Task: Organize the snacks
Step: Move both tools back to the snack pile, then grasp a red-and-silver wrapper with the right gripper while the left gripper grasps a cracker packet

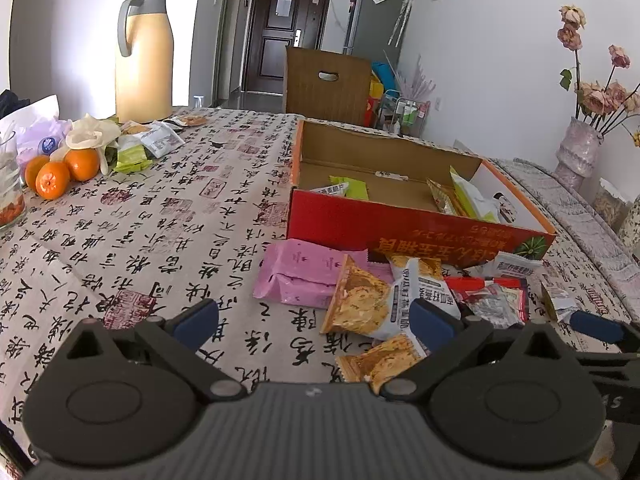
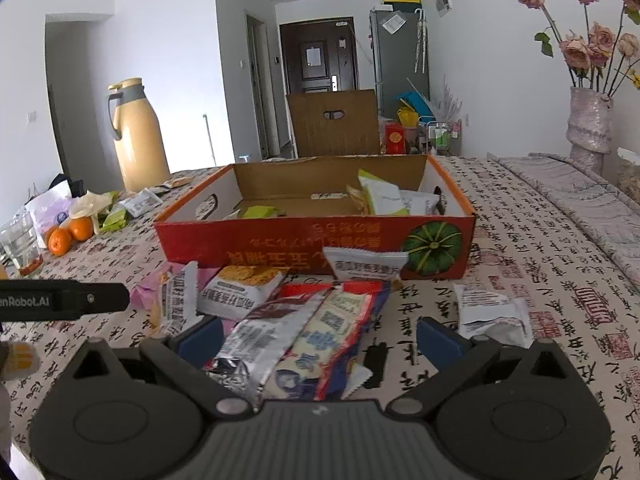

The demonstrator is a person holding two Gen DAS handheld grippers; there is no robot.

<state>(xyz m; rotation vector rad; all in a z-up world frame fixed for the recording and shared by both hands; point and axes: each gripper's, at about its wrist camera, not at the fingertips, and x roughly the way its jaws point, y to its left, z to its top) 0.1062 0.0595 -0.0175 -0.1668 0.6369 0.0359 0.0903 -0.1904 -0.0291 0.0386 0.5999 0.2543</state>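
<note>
Far left on the table (image 1: 168, 216), which is covered in a calligraphy-print cloth: a glass (image 1: 10, 188), three oranges (image 1: 60, 170), and a small heap of wrappers (image 1: 140, 148). Behind them stands a tan flask (image 1: 144, 56).

Left gripper (image 1: 316, 322): fingers spread wide, holding nothing. It sits low over the cloth at the left edge of the snack pile. Its right pad (image 1: 434, 326) overlaps a cracker packet (image 1: 360, 304); contact cannot be determined. A second cracker packet (image 1: 384, 360) lies just below. A pink pack (image 1: 300, 276) lies flat just beyond, near the front wall of the box (image 1: 400, 226).

The box is red outside, open-topped, and stands centre-table. Inside: a green packet (image 1: 352, 186) at the left, and a cluster of packets (image 1: 468, 198) leaning in the right corner. The middle of the floor is bare cardboard.

Right gripper (image 2: 318, 338): fingers spread wide, holding nothing. A foil packet (image 2: 256, 340) and a red-and-blue packet (image 2: 332, 328) lie between the fingers, on the cloth. A white packet (image 2: 244, 290) sits beyond them on the left. Another white packet (image 2: 364, 262) leans against the box front. A crumpled white packet (image 2: 492, 314) lies just beside the right pad (image 2: 438, 342).

Far right: a vase (image 2: 590, 124) with dried roses (image 2: 588, 44), well apart from the pile.
</note>
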